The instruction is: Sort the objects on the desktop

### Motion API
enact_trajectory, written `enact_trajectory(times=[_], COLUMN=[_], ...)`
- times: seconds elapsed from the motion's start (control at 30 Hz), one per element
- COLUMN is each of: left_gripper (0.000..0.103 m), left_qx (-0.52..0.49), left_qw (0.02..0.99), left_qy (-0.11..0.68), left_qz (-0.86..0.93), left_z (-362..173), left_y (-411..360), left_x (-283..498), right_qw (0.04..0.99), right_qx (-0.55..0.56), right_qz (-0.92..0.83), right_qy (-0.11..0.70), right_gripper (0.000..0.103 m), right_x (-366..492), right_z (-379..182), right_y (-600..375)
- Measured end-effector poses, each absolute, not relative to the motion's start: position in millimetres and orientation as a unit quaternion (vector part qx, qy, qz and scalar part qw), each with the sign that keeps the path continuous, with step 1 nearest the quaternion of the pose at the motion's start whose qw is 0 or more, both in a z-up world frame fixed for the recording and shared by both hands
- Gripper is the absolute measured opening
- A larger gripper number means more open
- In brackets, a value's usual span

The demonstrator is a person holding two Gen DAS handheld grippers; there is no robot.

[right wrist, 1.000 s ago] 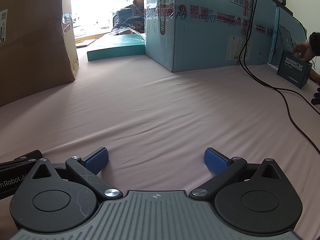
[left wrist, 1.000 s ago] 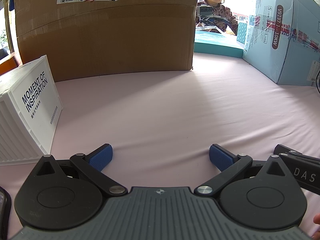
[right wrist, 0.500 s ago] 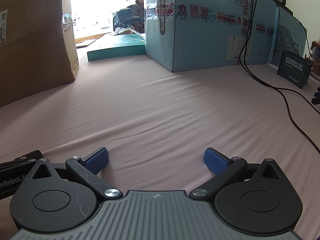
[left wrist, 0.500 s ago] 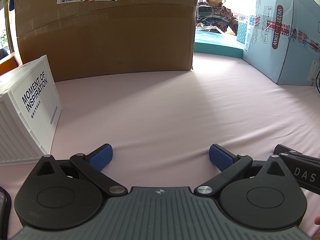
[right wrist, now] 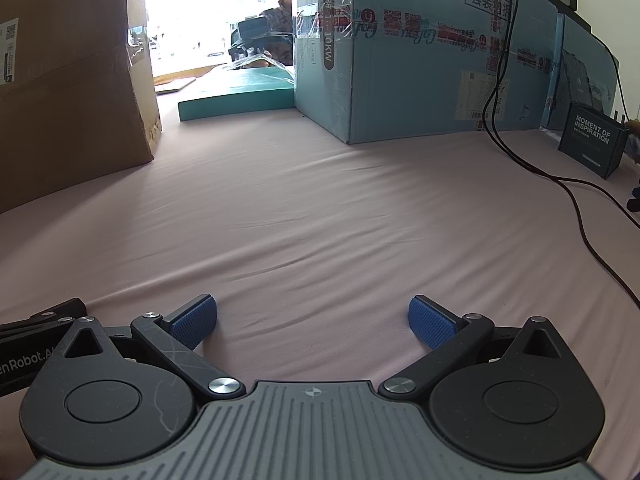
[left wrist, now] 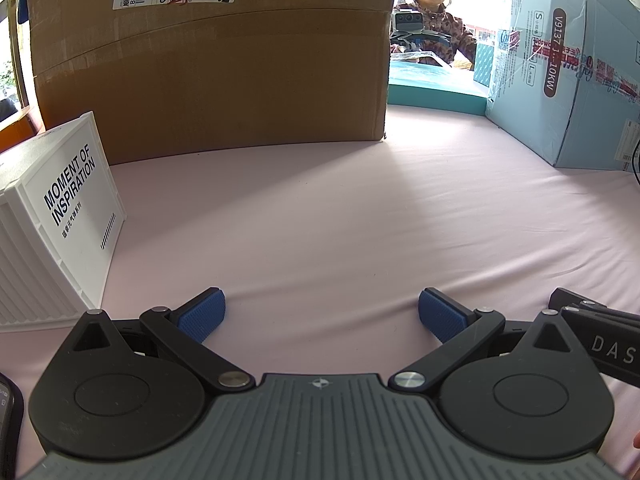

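My left gripper [left wrist: 320, 314] rests low over the pink cloth [left wrist: 340, 220], open, with nothing between its blue pads. A white storage box [left wrist: 56, 220] printed "MOMENT OF INSPIRATION" stands to its left. My right gripper [right wrist: 312, 320] is also open and empty over the same cloth [right wrist: 320, 220]. A dark teal box [right wrist: 592, 146] with the same print stands far right, by a hand at the frame edge. Part of the other gripper shows at the right edge of the left wrist view and the left edge of the right wrist view.
A big brown carton [left wrist: 212, 60] stands behind left, a light blue carton [right wrist: 420, 60] behind right, with a flat teal box [right wrist: 236, 92] between them. A black cable [right wrist: 576, 200] trails across the cloth on the right. A person [left wrist: 432, 12] sits beyond the table holding another device.
Both grippers have stayed put. In the right wrist view the hand near the dark teal box has drawn back toward the frame edge.
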State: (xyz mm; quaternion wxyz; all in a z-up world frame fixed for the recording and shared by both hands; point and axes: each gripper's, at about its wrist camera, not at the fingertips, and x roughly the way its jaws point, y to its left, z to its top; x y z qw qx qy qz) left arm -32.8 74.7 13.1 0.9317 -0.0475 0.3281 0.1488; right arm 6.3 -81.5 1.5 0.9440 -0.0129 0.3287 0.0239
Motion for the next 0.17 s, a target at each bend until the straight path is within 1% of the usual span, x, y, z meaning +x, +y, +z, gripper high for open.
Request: enact_trajectory(times=[0.17], left_gripper=[0.103], left_qx=[-0.048], left_qw=[0.932], left_qy=[0.328], left_qz=[0.149], left_z=[12.8], left_y=[74.8], left_x=[-32.6], right_qw=[0.944], right_qx=[-0.013], right_qz=[0.024], right_qy=[0.329], right_gripper=[0.103], right_x=[5.9], right_z=[1.7], right_y=[-82.0])
